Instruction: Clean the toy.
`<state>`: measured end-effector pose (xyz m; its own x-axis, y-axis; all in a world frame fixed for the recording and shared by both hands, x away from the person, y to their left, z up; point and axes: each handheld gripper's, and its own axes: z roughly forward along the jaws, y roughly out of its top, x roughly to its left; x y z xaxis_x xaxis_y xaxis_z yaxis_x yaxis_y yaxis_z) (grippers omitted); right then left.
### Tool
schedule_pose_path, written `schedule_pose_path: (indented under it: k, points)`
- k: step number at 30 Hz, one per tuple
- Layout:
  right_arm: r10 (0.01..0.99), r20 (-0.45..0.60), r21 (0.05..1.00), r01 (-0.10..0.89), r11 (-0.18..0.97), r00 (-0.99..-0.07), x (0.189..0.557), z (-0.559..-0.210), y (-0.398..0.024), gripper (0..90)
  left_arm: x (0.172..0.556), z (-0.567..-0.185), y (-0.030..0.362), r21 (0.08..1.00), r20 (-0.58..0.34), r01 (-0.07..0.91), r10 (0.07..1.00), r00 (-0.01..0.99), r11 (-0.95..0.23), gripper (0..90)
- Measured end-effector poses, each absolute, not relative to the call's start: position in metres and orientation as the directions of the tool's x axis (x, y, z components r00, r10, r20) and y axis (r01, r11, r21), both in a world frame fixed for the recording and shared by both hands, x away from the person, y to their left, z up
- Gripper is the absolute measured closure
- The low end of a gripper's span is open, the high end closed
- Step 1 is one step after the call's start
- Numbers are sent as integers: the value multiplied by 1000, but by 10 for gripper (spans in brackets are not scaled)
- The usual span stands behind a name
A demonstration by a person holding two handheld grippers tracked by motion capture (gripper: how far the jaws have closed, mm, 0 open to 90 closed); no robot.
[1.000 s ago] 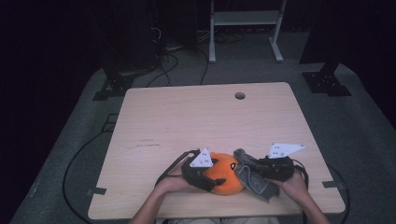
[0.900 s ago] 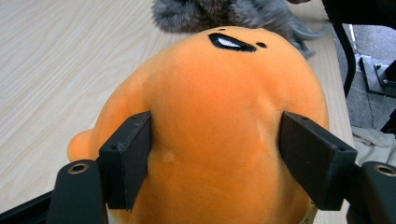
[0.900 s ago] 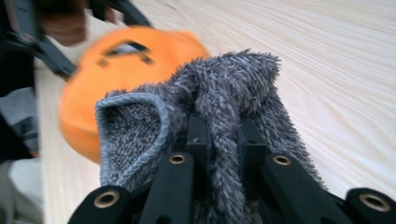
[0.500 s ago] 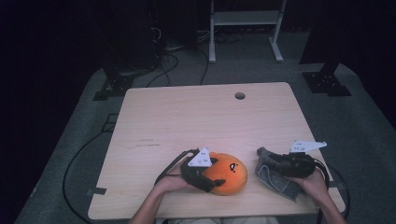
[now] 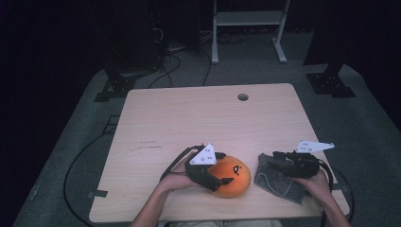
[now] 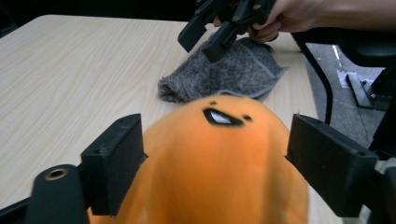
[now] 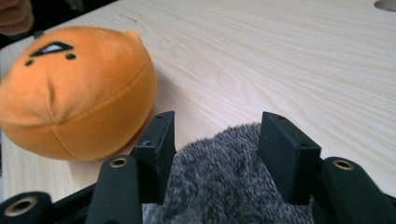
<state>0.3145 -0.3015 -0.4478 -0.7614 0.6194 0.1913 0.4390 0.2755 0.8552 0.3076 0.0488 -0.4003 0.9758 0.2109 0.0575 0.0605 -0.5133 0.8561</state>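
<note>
The orange plush point(image 5: 230, 176) sits near the front edge of the tabletop point(image 5: 198, 118), between the 2 hands; the grey furry cloth point(image 5: 276, 178) lies crumpled just to its right, apart from it by a strip of bare wood.

The left tongs point(image 5: 222, 181) straddle the plush from its left; in the left gripper view their jaws stand either side of the orange body point(image 6: 219, 158) with a gap on the right and the left pad at or near the fabric, and they have just been opening, so I judge this a release, not a grip. The right tongs point(image 5: 275, 157) hover over the cloth; in the right gripper view the jaws stand apart with grey pile point(image 7: 219, 182) bulging up between them, unpinched; they too have just been opening.

The step in hand looks like letting both things go where they lie. To do it well: spread each pair fully before lifting; draw the left tongs straight back off the plush so the pad does not drag it toward the edge; raise the right tongs cleanly upward, since long pile can snag on a jaw corner and come up with it; keep the cloth clear of the plush.
</note>
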Motion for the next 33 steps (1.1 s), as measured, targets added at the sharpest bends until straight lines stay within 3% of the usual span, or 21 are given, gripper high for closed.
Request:
schedule_pose_path:
  k: [4,7,9,11,13,18,27,33]
  points:
    - [609,196,867,426,259,-769,314,-446,-302,435,318,-415,34,796,17,128,232,972,-592,96]
    - [609,198,868,425,255,-769,314,-446,-303,432,317,-430,30,816,-26,156,234,972,-557,78]
    - [610,194,867,425,259,-768,314,-446,-302,432,315,-433,30,821,-4,136,233,973,-554,133]
    - [614,193,867,426,259,-765,314,-445,-302,431,312,-433,31,814,25,128,254,967,-567,285]
    - [615,190,870,422,255,-765,313,-444,-301,430,309,-431,30,808,28,160,307,951,-568,374]
    - [621,180,874,413,254,-763,312,-442,-298,430,294,-427,29,832,92,121,350,932,-541,461]
    - [649,189,894,402,196,-737,313,-439,-303,427,312,-411,37,866,86,141,422,903,-479,484]
    - [649,198,893,408,190,-735,314,-439,-302,415,336,-406,40,867,143,140,507,850,-479,470]
